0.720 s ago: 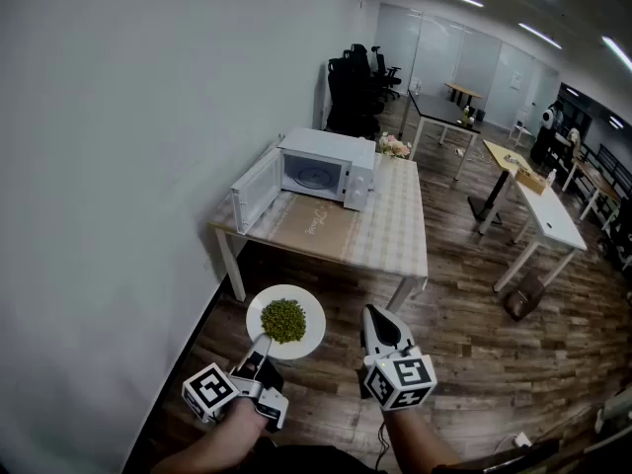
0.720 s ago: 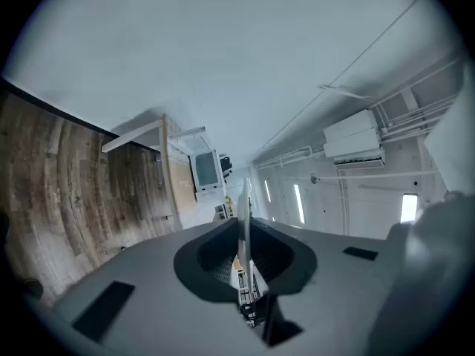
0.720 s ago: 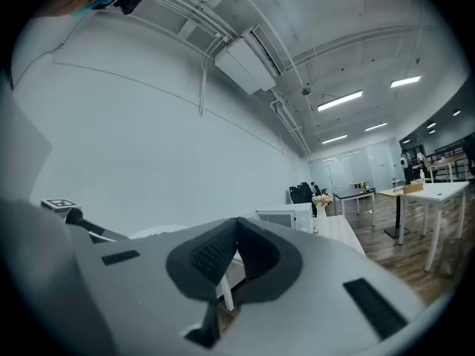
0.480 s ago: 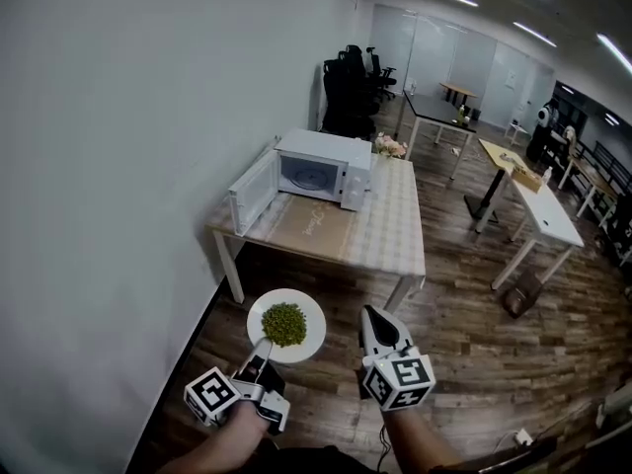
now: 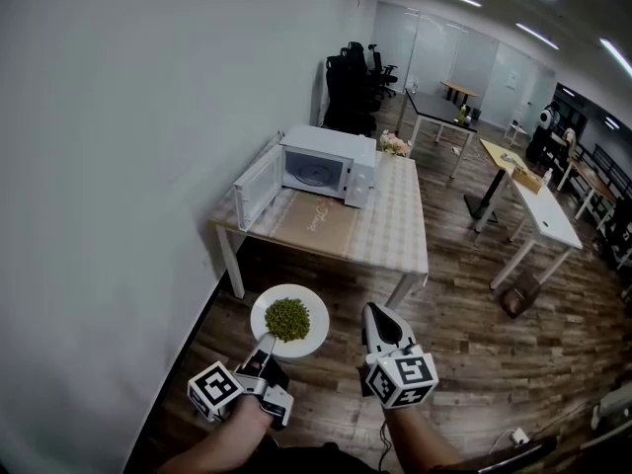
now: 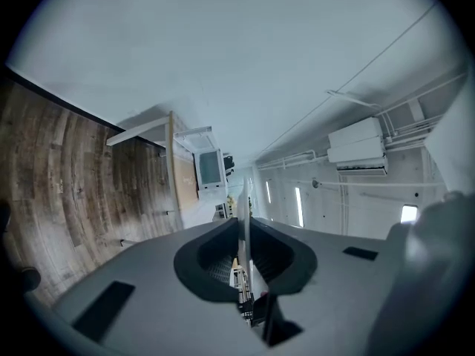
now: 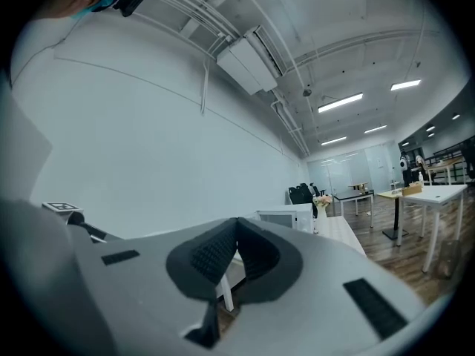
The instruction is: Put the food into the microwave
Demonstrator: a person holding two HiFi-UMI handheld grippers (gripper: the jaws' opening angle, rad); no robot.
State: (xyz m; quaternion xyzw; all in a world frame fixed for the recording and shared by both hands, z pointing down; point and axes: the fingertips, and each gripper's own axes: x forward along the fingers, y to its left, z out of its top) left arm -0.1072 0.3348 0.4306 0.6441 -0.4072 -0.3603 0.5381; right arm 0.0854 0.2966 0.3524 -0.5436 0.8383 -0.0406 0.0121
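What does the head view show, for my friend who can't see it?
The left gripper holds a white plate of green food by its rim. Ahead, a white microwave stands on a table with its door open. The right gripper is shut and empty.

A desk [image 5: 390, 240] covered in a pale checked cloth stands on a wood-plank floor [image 5: 464, 344]. The white microwave [image 5: 331, 161] sits on the desk's far end. Its door [image 5: 257, 188] is swung wide open, out to the left of the microwave. Directly in front of the microwave a flat brown mat [image 5: 318, 223] with faint lettering lies on the cloth, reaching toward the desk's near edge. Just behind the microwave, at the far edge, stands a small bunch of pale flowers [image 5: 394, 144]. Well beyond the microwave, black office chairs [image 5: 351, 87] and a dark desk [image 5: 439, 112] stand on the same floor.
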